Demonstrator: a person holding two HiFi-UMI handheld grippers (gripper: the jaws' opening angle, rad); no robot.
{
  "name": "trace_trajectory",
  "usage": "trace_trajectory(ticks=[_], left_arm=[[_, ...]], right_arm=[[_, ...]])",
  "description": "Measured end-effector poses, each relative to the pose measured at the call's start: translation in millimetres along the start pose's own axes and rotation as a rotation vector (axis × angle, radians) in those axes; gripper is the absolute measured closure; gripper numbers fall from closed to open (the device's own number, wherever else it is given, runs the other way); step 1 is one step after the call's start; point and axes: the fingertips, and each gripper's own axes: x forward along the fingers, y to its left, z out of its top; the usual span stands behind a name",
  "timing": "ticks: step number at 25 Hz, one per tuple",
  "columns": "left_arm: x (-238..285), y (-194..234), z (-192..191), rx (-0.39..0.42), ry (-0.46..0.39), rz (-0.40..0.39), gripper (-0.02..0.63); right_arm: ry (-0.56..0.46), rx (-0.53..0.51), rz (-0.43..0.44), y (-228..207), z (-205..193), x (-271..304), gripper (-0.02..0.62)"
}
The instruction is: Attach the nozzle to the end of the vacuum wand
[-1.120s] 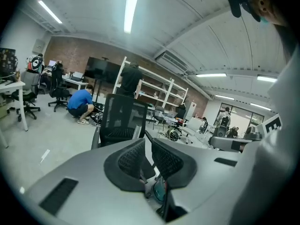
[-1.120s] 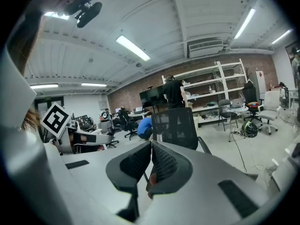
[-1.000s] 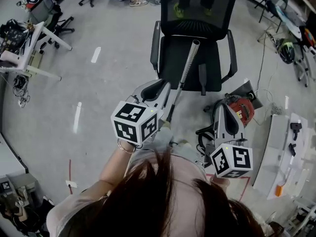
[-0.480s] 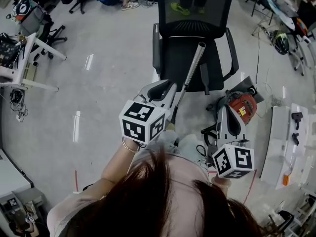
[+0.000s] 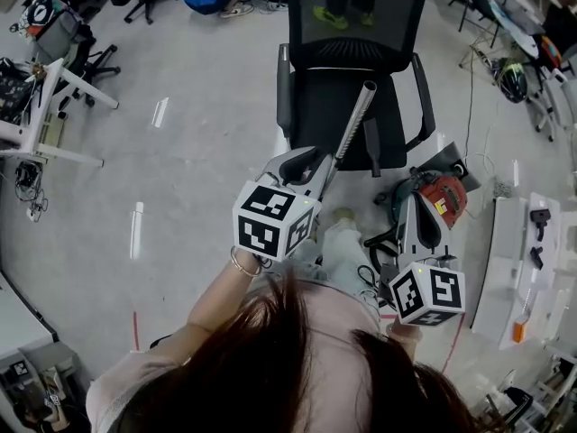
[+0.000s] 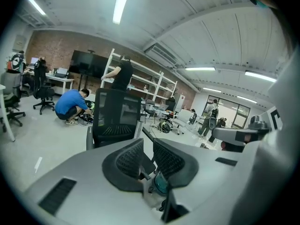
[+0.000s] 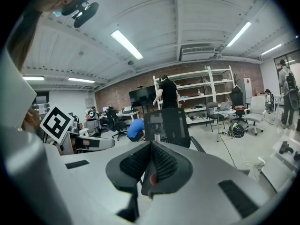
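From the head view, the left gripper [image 5: 314, 162] holds the vacuum wand [image 5: 352, 124] by its lower end. The wand is a slim, straight metal tube with a dull silver sheen, slanting up over the seat of the black office chair [image 5: 325, 106]. Its open round tip is over the back of the seat. A narrow black bar [image 5: 371, 147] lies on the chair's seat, just right of the wand; whether it is the nozzle cannot be told. The right gripper [image 5: 420, 204] sits right of the chair, over a glossy red vacuum body [image 5: 444, 195] on the floor.

In the left gripper view, the ribbed black pads stand a sliver apart. The jaws have just been easing open, with the wand's thin stem between them and the pads against it. The silver tube end [image 6: 138, 125] rises in front of the chair's mesh back [image 6: 115, 111].

In the right gripper view, the jaws are pressed together at their tips and pinch nothing. The textured pads form a closed wedge, and a small reddish patch shows low in the seam. Past them stands the chair — its mesh back square and upright [image 7: 166, 123].
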Motion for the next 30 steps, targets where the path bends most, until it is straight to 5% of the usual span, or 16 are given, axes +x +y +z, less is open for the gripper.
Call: trace_trajectory(ticks=[30], left_arm=[[151, 16, 26, -0.054, 0.004, 0.235, 0.448]], right_arm=[[0.097, -0.079, 0.215, -105, 45, 112, 0.569]])
